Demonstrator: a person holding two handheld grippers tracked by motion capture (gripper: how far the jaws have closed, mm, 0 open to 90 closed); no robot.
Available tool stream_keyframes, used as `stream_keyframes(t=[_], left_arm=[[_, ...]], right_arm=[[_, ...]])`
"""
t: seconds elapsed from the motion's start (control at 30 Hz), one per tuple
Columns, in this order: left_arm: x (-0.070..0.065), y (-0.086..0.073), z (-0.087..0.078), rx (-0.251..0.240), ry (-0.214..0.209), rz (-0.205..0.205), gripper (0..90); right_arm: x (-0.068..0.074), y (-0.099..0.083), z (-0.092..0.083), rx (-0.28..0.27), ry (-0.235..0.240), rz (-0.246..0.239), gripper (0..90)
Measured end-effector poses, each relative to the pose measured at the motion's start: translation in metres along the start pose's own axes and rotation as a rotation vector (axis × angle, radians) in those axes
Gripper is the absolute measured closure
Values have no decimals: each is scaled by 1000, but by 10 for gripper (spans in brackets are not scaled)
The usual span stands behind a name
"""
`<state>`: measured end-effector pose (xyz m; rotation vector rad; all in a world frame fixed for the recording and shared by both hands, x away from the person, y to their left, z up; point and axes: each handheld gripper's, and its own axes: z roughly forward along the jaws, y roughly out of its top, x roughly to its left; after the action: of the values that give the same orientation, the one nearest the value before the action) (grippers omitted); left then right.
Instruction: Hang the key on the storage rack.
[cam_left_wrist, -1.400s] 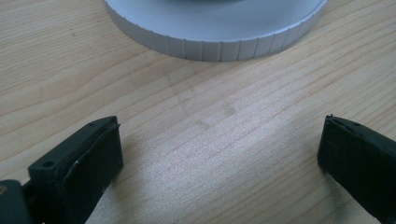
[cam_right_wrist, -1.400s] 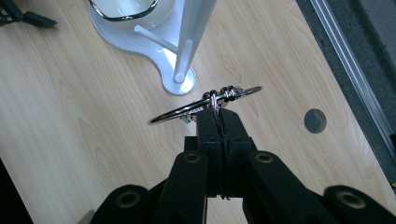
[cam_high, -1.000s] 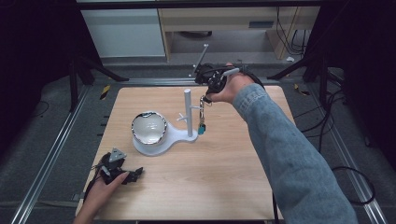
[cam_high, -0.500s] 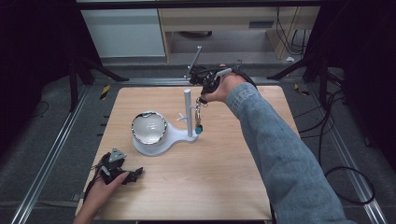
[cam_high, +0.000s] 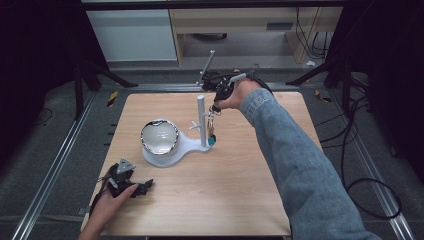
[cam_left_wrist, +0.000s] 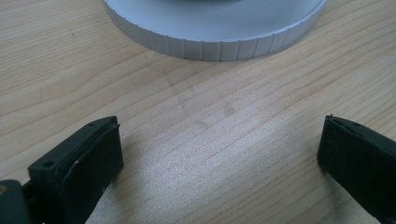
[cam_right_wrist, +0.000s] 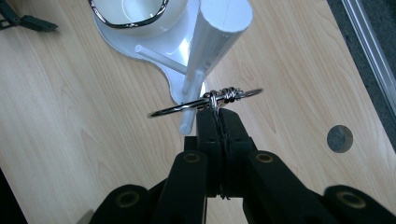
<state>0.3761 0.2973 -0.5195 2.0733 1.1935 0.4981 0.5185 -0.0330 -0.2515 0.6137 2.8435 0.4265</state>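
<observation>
Table (cam_high: 230, 200): light wood, filling the middle of the high view
Stand (cam_high: 187, 145): white, centre of the high view, flat base with a round cup at its left end and an upright post (cam_high: 201, 120) at its right end; short pegs jutting from the post
Bowl rim (cam_high: 159, 136): shiny metal ring sitting in the cup of the stand
Key ring (cam_right_wrist: 205, 101): thin metal loop at the centre of the right gripper view, lying across a white peg (cam_right_wrist: 190, 105) of the stand, touching or just beside it
Teal tag (cam_high: 212, 140): hanging low beside the post, just right of centre in the high view
Right gripper (cam_high: 216, 106): upper centre of the high view, held over the post; jaws pressed together, pinching the key ring at its coiled part
Left gripper (cam_high: 131, 186): lower left of the high view, resting low on the table, well apart from the stand; jaws spread wide over bare wood
Stand base edge (cam_left_wrist: 215, 39): ribbed white rim along the top of the left gripper view, beyond the spread jaws
Hole (cam_right_wrist: 339, 138): small round opening in the table, right side of the right gripper view
</observation>
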Motion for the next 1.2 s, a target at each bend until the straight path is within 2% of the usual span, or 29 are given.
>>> stream_keyframes(t=[0.43, 0.57, 0.6, 1.03, 1.2], left_arm=[[0, 0, 0, 0, -1, 1, 0], [0, 0, 0, 0, -1, 1, 0], [0, 0, 0, 1, -1, 1, 0], [0, 0, 0, 1, -1, 2, 0], [0, 0, 0, 1, -1, 2, 0]], right_arm=[[-2, 3, 7, 5, 34, -10, 882], [-2, 4, 8, 3, 36, -2, 849], [-3, 3, 8, 2, 35, -5, 822], [-13, -4, 2, -22, -9, 29, 783], [-17, -7, 1, -27, -33, 46, 721]])
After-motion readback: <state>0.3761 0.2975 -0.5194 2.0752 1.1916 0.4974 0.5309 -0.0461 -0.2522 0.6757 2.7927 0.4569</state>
